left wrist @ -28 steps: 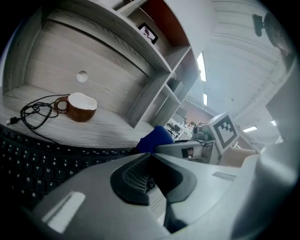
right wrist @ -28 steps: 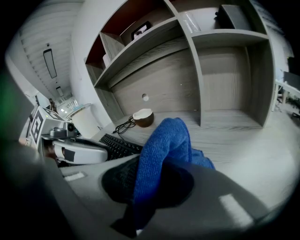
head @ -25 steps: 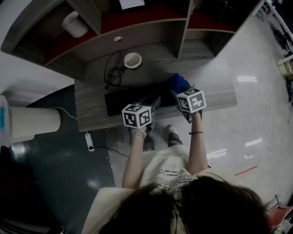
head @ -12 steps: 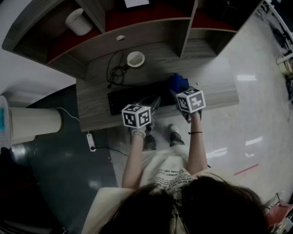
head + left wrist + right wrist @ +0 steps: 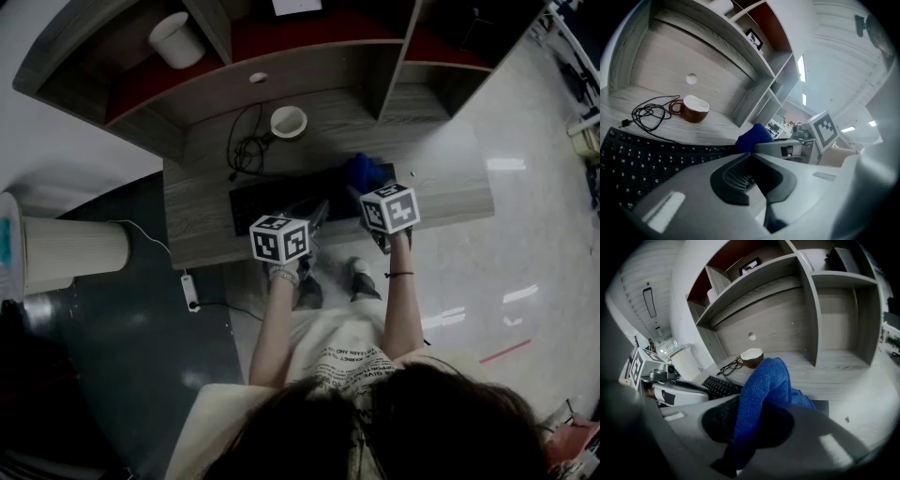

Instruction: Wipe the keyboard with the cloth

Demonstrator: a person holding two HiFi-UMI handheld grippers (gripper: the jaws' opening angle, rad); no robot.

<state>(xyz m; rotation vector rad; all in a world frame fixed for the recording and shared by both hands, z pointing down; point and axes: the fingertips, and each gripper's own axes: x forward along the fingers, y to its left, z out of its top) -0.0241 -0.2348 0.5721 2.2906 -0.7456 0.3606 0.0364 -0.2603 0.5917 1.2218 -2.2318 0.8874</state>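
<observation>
Your right gripper [image 5: 764,405] is clenched on the blue knitted cloth [image 5: 766,376], which stands up in a soft ribbed fold over the right end of the flat black keyboard [image 5: 719,386]. Your left gripper [image 5: 750,157] has its grey, ridged-pad jaws pressed together on nothing, above the keyboard. A round brown cup [image 5: 691,108] and a looped black cable [image 5: 649,115] lie behind the keyboard on the grey wood-grain desk [image 5: 717,126].

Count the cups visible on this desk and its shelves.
2. A brown mug stands on the desk beside the coiled cable; a white cup sits in the left shelf compartment. Dark shelf compartments may hide more.
</observation>
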